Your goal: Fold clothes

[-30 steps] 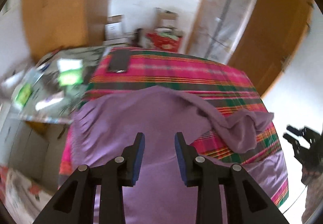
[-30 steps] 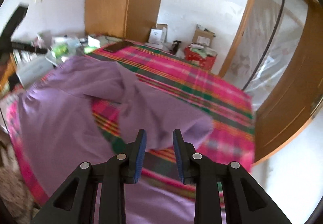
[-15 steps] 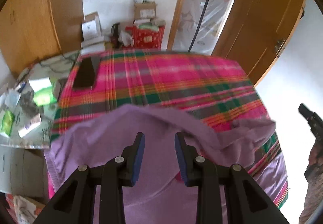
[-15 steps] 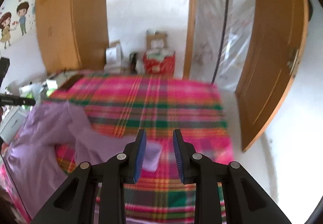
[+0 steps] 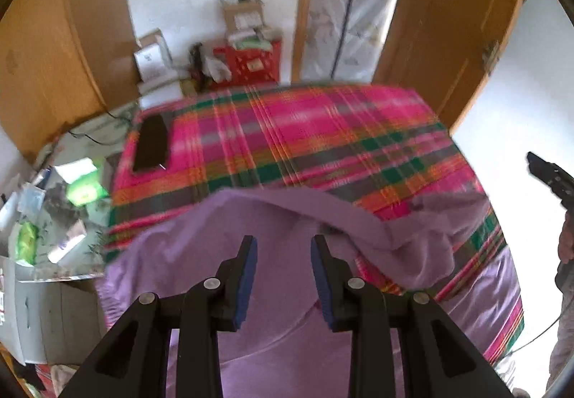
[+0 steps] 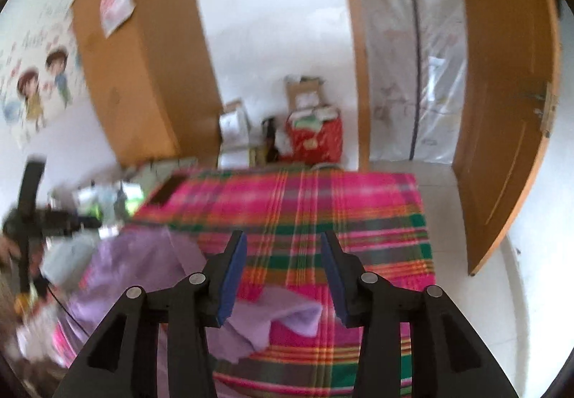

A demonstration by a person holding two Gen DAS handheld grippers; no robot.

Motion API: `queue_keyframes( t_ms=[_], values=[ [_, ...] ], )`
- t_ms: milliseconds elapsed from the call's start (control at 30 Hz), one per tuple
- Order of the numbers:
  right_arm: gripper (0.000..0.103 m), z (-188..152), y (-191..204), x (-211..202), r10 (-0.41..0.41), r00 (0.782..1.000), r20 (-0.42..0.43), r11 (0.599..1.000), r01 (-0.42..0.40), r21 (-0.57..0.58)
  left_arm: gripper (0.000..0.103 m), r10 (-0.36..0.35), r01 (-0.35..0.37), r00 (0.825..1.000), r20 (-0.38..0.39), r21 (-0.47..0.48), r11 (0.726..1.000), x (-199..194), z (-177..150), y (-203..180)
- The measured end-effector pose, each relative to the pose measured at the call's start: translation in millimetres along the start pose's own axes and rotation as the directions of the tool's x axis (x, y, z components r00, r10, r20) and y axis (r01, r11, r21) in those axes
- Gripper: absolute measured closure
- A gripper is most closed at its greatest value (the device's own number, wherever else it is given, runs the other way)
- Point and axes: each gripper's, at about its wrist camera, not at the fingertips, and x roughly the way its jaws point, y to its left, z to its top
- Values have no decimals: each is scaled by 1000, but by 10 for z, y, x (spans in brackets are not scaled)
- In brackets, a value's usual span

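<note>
A purple garment lies rumpled on the near half of a table under a pink, green and orange plaid cloth. One fold of the garment is bunched toward the right. My left gripper hovers over the garment, open, with nothing between its pads. My right gripper is above the table's right side. Its jaws are opening and hold nothing; a purple sleeve end lies below them. Each gripper shows at the edge of the other's view: the right gripper and the left gripper.
A black phone lies at the table's far left corner. A cluttered side surface with green packets adjoins the left edge. Boxes and a red basket sit on the floor beyond. A wooden door stands open at right.
The right gripper's jaws have widened, and its view has rolled and lifted from the garment toward the far wall. The left view has swung across the table, bringing the garment nearer.
</note>
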Motion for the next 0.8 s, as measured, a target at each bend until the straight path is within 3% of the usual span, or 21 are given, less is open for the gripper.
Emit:
queue_keyframes(
  t_ms=[100, 267, 367, 500, 600, 700, 800],
  values=[
    [59, -330, 105, 353, 53, 991, -120, 998, -55, -15, 71, 2, 2, 998, -64, 54, 999, 294, -160, -109],
    [59, -739, 338, 490, 105, 982, -159, 990, -119, -80, 71, 27, -12, 993, -112, 132, 991, 606, -456, -276],
    [58, -951, 445, 524, 129, 977, -172, 985, -147, -95, 71, 94, -77, 993, -77, 200, 977, 688, -567, -384],
    [58, -1181, 593, 605, 147, 971, -190, 976, -174, -134, 71, 112, -99, 993, -36, 256, 962, 752, -665, -513],
    [57, -1288, 671, 742, 141, 967, -213, 971, -177, -161, 71, 167, -160, 986, 9, 327, 931, 822, -705, -652],
    [57, -1286, 675, 895, 133, 964, -230, 974, -171, -151, 71, 138, -131, 990, 5, 357, 925, 881, -733, -709],
    [57, -1270, 682, 1036, 127, 962, -240, 976, -164, -140, 71, 168, -152, 986, -10, 371, 916, 1017, -739, -707]
  ],
)
